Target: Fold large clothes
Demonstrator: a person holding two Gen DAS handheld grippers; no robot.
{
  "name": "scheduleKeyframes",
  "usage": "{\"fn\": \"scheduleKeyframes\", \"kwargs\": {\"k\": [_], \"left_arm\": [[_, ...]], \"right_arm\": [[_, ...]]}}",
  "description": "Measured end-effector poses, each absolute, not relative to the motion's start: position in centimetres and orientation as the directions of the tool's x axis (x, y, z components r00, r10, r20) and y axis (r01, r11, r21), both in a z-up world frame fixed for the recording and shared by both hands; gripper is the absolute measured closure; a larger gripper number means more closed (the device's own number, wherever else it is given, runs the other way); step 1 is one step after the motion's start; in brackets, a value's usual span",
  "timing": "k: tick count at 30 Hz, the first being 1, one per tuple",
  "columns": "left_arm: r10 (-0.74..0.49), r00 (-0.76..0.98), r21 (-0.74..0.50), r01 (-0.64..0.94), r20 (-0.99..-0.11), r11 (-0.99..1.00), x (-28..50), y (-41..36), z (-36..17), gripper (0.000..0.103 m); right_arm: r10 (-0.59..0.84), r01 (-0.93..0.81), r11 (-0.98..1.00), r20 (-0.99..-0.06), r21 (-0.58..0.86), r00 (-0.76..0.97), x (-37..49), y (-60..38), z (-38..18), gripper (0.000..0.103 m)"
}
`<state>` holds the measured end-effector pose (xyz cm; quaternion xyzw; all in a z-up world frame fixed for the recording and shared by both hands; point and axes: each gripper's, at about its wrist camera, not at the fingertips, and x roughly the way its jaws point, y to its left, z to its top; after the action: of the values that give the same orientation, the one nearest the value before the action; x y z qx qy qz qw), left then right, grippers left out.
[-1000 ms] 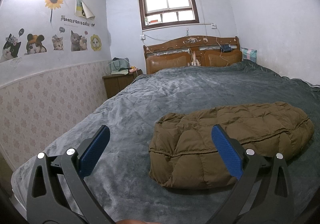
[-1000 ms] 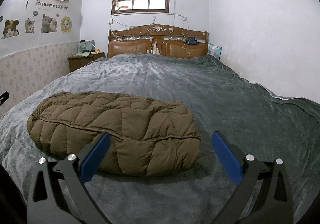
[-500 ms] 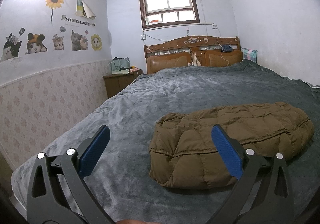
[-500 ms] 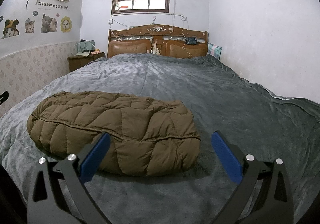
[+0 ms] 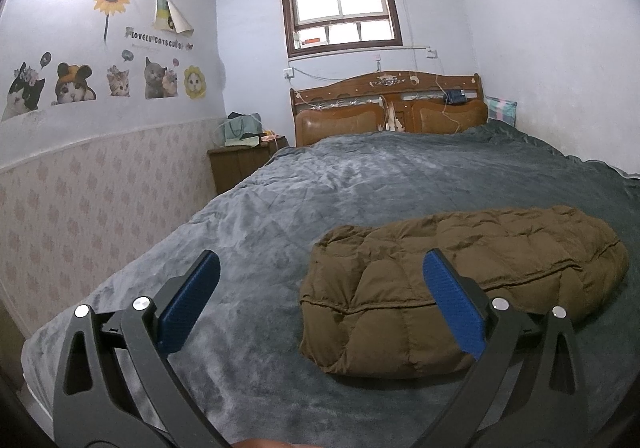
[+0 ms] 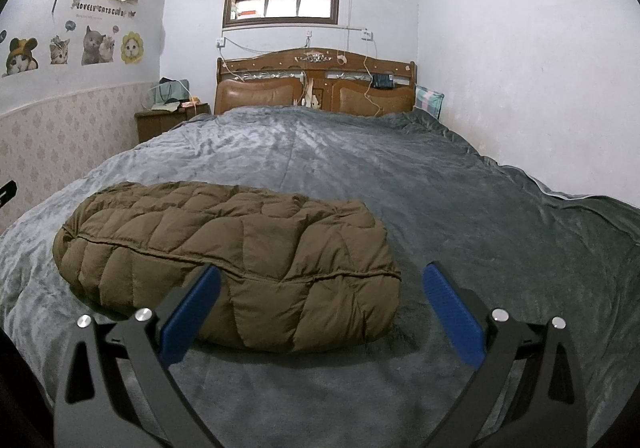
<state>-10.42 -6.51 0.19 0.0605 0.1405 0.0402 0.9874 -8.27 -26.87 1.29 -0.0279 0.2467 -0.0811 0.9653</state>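
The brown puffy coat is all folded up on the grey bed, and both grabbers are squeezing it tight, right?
Not quite. The brown puffy coat does lie folded on the grey bed, but neither grabber squeezes it. In each wrist view the left gripper and the right gripper are wide open and hold nothing.

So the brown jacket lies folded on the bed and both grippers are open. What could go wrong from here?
1. The jacket is puffy, so the fold may spring open once left alone, or if a gripper bumps it.
2. The right gripper and left gripper are open and low near the bundle; closing now might catch the blanket instead of the jacket.
3. The bundle lies near the bed's foot edge, so a push toward the cameras might slide it off.
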Motion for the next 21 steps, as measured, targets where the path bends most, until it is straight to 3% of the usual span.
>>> {"fn": "scheduleKeyframes", "kwargs": {"k": [21], "left_arm": [[0.099,0.956,0.124,-0.066,-0.276,0.990,-10.35,-6.36,0.23,0.003]], "right_arm": [[-0.171,0.143,0.985,-0.473,-0.095,0.864,-8.36,-26.96,1.33,0.002]]}}
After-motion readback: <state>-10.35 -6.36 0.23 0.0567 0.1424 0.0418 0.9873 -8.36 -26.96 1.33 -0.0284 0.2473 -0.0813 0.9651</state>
